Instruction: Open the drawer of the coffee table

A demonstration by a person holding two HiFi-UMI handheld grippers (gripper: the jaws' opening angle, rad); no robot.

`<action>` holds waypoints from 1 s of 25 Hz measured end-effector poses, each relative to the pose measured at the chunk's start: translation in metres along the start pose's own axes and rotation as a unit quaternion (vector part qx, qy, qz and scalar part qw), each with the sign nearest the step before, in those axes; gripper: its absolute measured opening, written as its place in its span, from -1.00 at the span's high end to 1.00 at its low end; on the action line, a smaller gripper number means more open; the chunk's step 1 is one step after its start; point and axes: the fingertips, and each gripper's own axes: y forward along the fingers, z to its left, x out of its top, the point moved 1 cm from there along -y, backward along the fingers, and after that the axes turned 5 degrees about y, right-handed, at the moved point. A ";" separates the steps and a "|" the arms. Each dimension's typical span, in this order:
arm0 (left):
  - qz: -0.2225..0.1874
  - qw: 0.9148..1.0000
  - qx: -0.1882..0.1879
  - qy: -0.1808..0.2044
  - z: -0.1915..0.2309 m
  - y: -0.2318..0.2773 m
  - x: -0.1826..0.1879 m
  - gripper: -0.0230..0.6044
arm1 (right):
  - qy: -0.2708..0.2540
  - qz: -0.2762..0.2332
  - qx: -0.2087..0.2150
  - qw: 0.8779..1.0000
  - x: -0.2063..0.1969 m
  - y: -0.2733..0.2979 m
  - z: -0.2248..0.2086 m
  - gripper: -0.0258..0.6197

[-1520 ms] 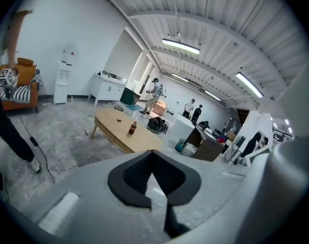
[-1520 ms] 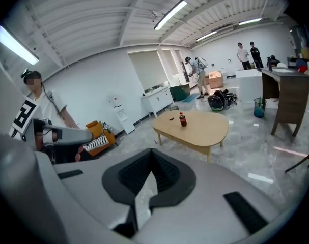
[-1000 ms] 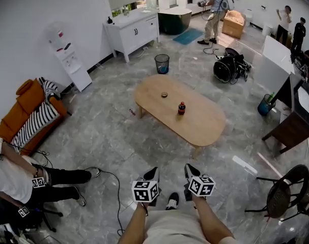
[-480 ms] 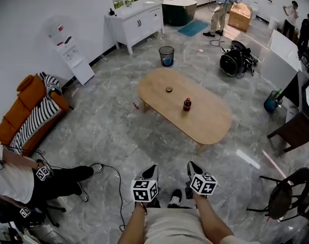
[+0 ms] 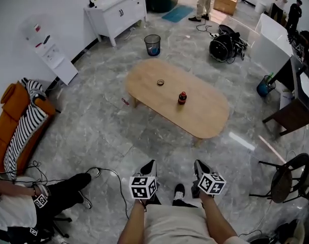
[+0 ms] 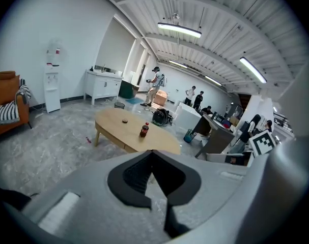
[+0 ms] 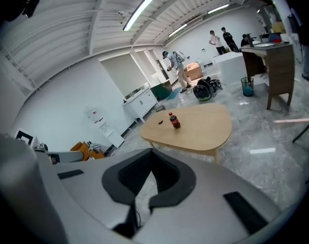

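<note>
The oval wooden coffee table (image 5: 205,117) (image 6: 113,123) (image 7: 205,128) stands on the marble floor a few steps ahead. A dark bottle with a red cap (image 5: 182,97) (image 6: 144,130) (image 7: 174,120) and a small round dark object (image 5: 160,82) (image 6: 125,121) rest on its top. A drawer front shows faintly on the table's near side (image 6: 124,144). My left gripper (image 5: 149,166) and right gripper (image 5: 200,168) are held close to my body, both shut and empty, well short of the table.
A black waste bin (image 5: 152,44) and a white cabinet (image 5: 116,11) stand beyond the table. An orange sofa with a striped cushion (image 5: 14,128) is at left, a seated person (image 5: 27,207) at lower left. A dark desk (image 5: 294,111) and black chair (image 5: 286,182) stand at right. Cables cross the floor.
The view has shifted: the table sits slightly nearer and more central, and the sofa has slid down the left edge. Both grippers stay shut, low in front of me.
</note>
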 end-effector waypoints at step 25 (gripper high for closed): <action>0.113 0.977 -0.135 0.119 0.138 0.193 -0.022 0.90 | 0.207 -0.184 -0.247 0.929 -0.031 0.070 -0.112 0.87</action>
